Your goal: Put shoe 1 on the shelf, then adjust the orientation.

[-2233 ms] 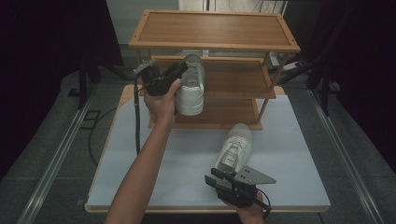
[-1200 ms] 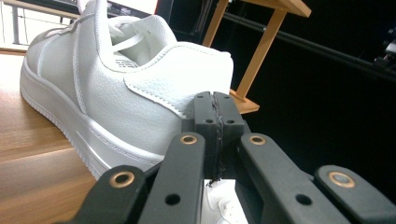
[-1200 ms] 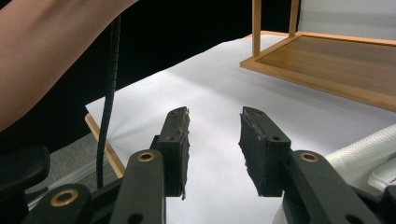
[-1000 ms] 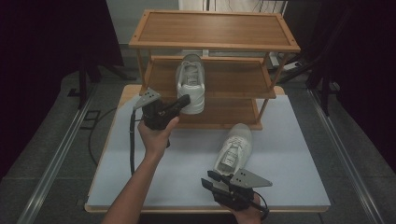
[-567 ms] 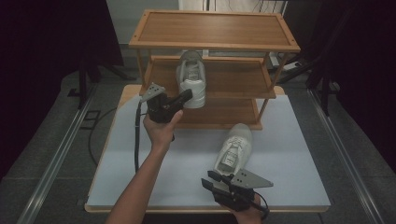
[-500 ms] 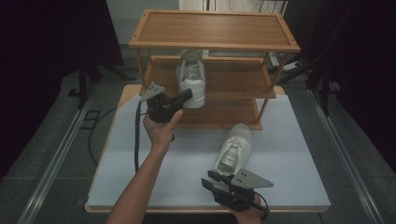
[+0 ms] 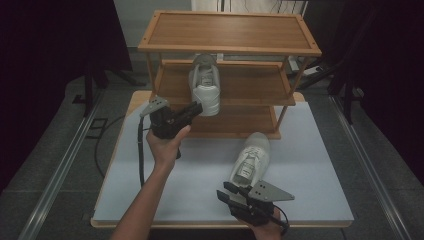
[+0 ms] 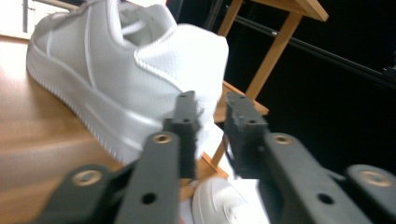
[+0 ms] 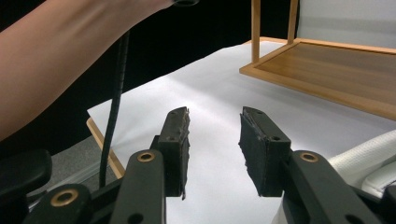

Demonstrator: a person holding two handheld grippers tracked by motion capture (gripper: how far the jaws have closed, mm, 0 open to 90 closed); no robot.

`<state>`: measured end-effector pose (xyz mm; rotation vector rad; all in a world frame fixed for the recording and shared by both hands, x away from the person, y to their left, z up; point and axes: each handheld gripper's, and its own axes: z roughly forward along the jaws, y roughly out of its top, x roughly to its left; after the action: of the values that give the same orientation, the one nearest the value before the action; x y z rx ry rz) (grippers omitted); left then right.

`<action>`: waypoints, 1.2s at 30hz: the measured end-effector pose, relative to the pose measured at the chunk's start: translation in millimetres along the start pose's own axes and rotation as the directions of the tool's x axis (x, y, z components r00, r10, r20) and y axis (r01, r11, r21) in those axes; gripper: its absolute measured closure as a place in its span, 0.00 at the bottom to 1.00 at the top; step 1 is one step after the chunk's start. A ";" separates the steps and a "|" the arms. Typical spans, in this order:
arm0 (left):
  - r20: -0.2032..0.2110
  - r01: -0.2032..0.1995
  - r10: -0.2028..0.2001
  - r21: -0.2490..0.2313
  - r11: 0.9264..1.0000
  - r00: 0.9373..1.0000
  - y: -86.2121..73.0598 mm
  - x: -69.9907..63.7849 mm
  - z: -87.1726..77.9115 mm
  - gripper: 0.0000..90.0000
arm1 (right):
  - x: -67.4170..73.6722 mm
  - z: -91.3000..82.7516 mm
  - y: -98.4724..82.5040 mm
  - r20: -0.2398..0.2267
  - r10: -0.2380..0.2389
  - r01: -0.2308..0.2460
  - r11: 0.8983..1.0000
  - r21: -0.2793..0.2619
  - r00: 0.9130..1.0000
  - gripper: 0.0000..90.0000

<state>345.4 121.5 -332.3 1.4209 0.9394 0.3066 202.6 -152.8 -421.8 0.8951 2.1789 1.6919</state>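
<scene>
A white sneaker [image 7: 205, 87] [image 8: 116, 70] rests on the middle shelf [image 7: 250, 82] of a wooden rack, heel toward me. My left gripper [image 7: 196, 108] [image 8: 212, 100] sits right at that heel. Its jaws have just been opening, and they stand apart with nothing between the pads. A second white sneaker [image 7: 250, 157] [image 8: 219, 205] [image 9: 369, 158] lies on the white table [image 7: 200, 175]. My right gripper [image 7: 226, 190] [image 9: 215, 116] hovers just before that sneaker's heel, to its left, open and empty.
The rack has a bare top shelf [image 7: 227, 30] and a bare bottom shelf [image 7: 235, 122] [image 9: 336, 65]. The left forearm [image 9: 70, 51] and its cable [image 7: 141, 160] cross the table's left half. Dark floor and metal rails [image 7: 60, 170] flank the table.
The sneaker my left gripper held in front of the rack now rests on the middle shelf, and the gripper sits lower, at its heel. The right gripper has not moved.
</scene>
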 end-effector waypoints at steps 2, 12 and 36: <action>0.017 -0.010 0.009 0.029 1.000 1.000 -7.3 1.1 -9.6 0.66 | -0.1 -0.4 0.3 0.006 -0.005 0.005 1.000 -0.003 1.000 0.69; 0.012 0.011 -0.012 0.050 0.999 1.000 -41.8 10.2 -51.7 0.49 | -2.3 -4.1 2.7 0.019 -0.025 0.025 1.000 0.004 0.999 0.88; -0.070 0.132 -0.122 0.156 0.979 0.990 -126.6 48.8 -102.2 0.46 | 3.9 17.5 -6.9 0.141 -0.144 0.123 0.981 0.149 0.979 0.98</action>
<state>260.5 203.6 -454.4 1.4966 1.1195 0.1819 206.7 -137.7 -432.9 0.8596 2.2220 1.3777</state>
